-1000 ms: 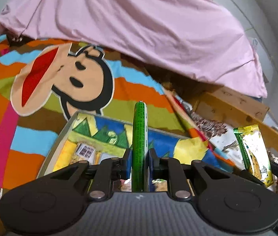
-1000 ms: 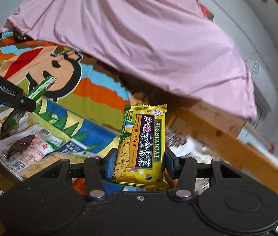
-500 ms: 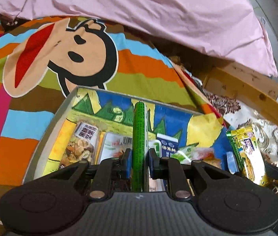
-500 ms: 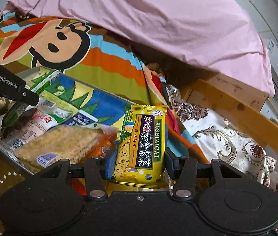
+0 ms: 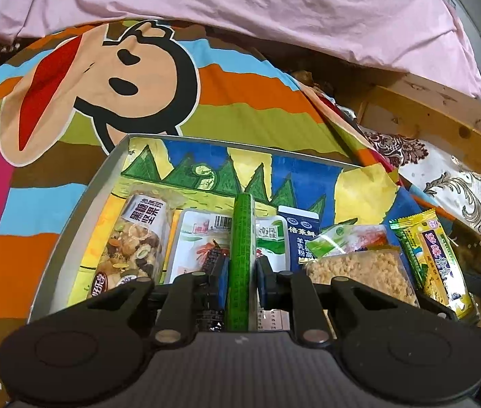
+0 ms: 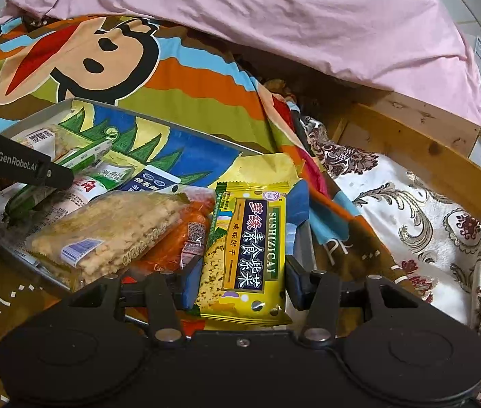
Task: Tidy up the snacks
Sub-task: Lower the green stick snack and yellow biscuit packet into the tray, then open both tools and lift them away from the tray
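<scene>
Monkey bedspread (image 5: 70, 108); right gripper (image 6: 240, 268) grips "SUSHIZICAT" packet (image 6: 247, 251).

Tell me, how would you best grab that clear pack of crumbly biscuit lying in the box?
Take the biscuit pack across its narrow width near the barcode end, coming down from above. It lies flat on top of the other snacks in the box, so its long edges look free, while the orange packet crowds its right side.

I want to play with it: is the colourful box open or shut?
Open: the colourful drawing-lined box has no lid on, and snack packets show inside.
</scene>
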`<control>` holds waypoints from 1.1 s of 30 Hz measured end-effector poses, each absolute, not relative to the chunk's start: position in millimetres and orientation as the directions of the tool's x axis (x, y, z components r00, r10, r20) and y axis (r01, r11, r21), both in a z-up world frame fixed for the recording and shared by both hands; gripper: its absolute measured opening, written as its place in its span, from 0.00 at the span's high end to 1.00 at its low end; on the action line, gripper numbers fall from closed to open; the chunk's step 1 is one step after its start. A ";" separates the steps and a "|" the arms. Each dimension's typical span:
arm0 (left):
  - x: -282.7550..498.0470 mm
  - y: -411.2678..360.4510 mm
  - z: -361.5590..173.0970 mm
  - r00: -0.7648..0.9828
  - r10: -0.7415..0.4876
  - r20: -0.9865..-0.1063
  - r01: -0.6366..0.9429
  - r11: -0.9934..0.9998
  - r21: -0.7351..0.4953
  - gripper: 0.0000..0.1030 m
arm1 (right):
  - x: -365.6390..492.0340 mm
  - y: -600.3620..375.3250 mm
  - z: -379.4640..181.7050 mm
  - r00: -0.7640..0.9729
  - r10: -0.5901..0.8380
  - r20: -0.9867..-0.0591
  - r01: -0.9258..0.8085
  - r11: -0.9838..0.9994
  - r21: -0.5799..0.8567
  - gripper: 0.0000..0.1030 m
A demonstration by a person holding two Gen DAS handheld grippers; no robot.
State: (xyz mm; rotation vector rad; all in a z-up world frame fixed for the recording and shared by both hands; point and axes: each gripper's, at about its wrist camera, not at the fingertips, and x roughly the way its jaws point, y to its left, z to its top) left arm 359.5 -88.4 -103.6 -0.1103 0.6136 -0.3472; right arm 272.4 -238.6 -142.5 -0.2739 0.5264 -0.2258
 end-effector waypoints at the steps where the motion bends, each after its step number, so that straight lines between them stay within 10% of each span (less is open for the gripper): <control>1: 359.7 -88.7 -103.2 0.757 -0.357 -0.547 0.289 0.934 -0.210 0.82 | 272.4 -239.4 -142.3 0.842 -0.277 -0.463 0.140 0.941 -0.308 0.50; 16: 361.9 -91.1 -103.8 0.731 -0.367 -0.575 0.285 0.930 -0.231 0.80 | 274.1 -242.4 -143.9 0.834 -0.284 -0.473 0.150 0.942 -0.301 0.41; 33: 330.2 -77.6 -56.9 0.779 -0.390 -0.491 0.278 0.917 -0.286 0.26 | 225.0 -258.7 -80.2 0.897 -0.298 -0.326 0.264 0.953 -0.146 0.01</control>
